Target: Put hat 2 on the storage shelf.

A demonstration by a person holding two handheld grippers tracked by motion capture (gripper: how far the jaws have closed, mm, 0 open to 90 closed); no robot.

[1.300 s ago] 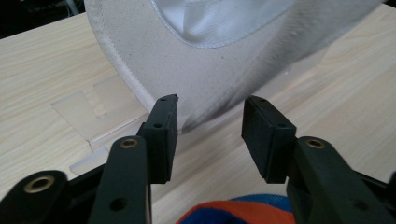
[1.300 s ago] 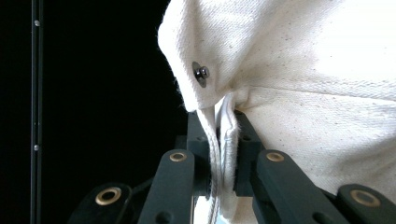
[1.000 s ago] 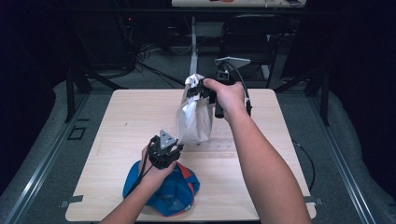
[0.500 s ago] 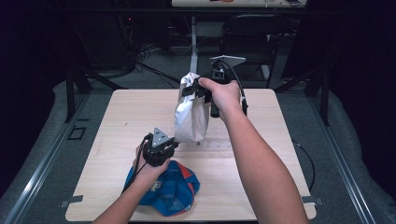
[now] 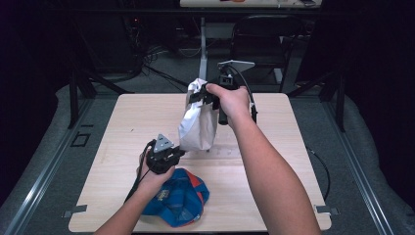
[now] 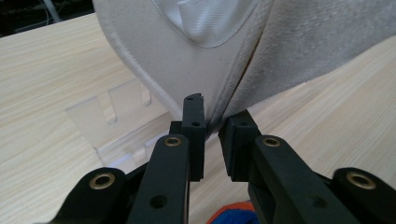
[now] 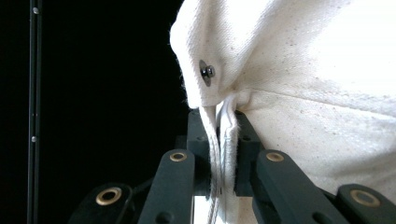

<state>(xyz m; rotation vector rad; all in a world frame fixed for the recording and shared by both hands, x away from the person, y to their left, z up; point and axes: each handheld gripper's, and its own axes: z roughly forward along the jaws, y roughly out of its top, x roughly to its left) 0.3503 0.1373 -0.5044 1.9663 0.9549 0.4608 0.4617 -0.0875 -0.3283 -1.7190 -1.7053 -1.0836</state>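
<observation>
A white canvas cloth piece (image 5: 198, 128) with a small metal rivet hangs upright over the middle of the wooden table (image 5: 279, 147). My right gripper (image 5: 199, 96) is shut on its bunched top edge (image 7: 303, 93), with fabric pinched between the jaws (image 7: 226, 119). My left gripper (image 5: 179, 153) is at the cloth's lower left corner. There its nearly closed jaws (image 6: 214, 122) pinch a fold of the bottom seam (image 6: 154, 60). A blue and orange cap (image 5: 178, 200) lies on the table under my left hand.
A clear plastic stand (image 6: 116, 123) lies flat on the table just behind the cloth's lower edge (image 5: 227, 149). A chair (image 5: 259, 34) and cables sit on the dark floor beyond the far table edge.
My left gripper has moved up off the blue cap to the cloth's lower corner and closed on it. The right hand holds the cloth slightly lower and nearer.
</observation>
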